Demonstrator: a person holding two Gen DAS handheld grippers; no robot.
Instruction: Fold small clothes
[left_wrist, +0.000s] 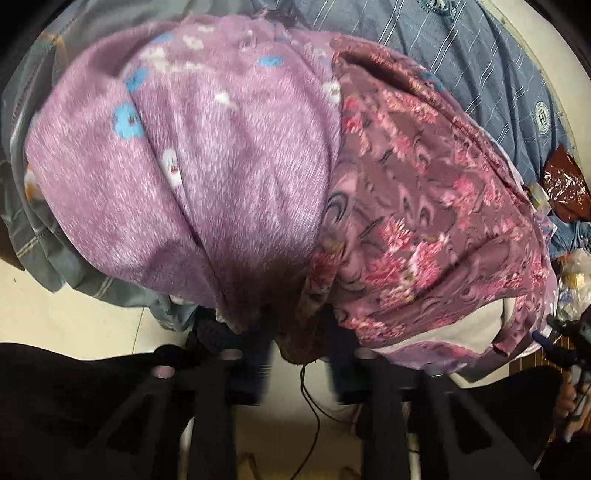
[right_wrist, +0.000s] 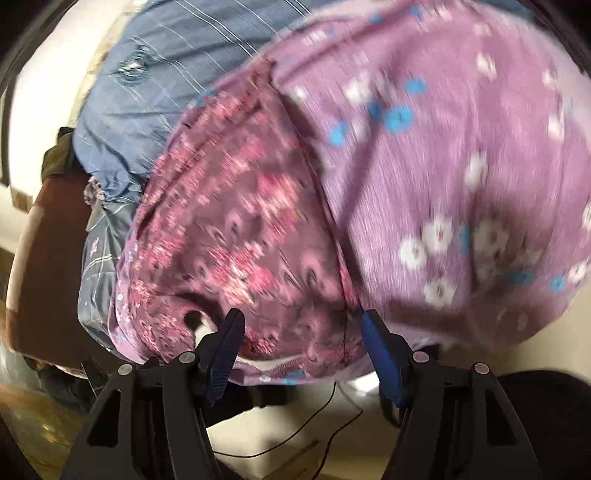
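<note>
The blue striped bedsheet (left_wrist: 461, 66) is the biggest thing here, spread under everything and running across the top of both views, upper right in the left wrist view and upper left in the right wrist view. On it, filling the middle of both frames, lies the purple fleece garment (left_wrist: 207, 155), its fuzzy flowered side to the left of the left wrist view and its darker pink patterned side (left_wrist: 424, 221) to the right. The near hem hangs over the bed edge at the bottom centre.

It looks soft, thick and floppy. I would guess it is light but bulky, with a nap that grips the pads well, so slipping seems unlikely. The bigger worry is catching two layers at once, or the sheet beneath. The hem or the seam where the two patterns meet looks the best place to pinch, since the cloth is thinner there.

At the right edge of the left wrist view sits a crinkled brown plastic wrapper (left_wrist: 565, 184), well apart from the garment.

The left gripper (left_wrist: 297, 332), low centre, has a bunch of the hem gathered between its dark fingers, though blur hides just how tightly they close. The right gripper (right_wrist: 301, 328), low centre in its own view, stands wide apart, its blue pads (right_wrist: 380, 354) flanking the hem edge and holding nothing.
</note>
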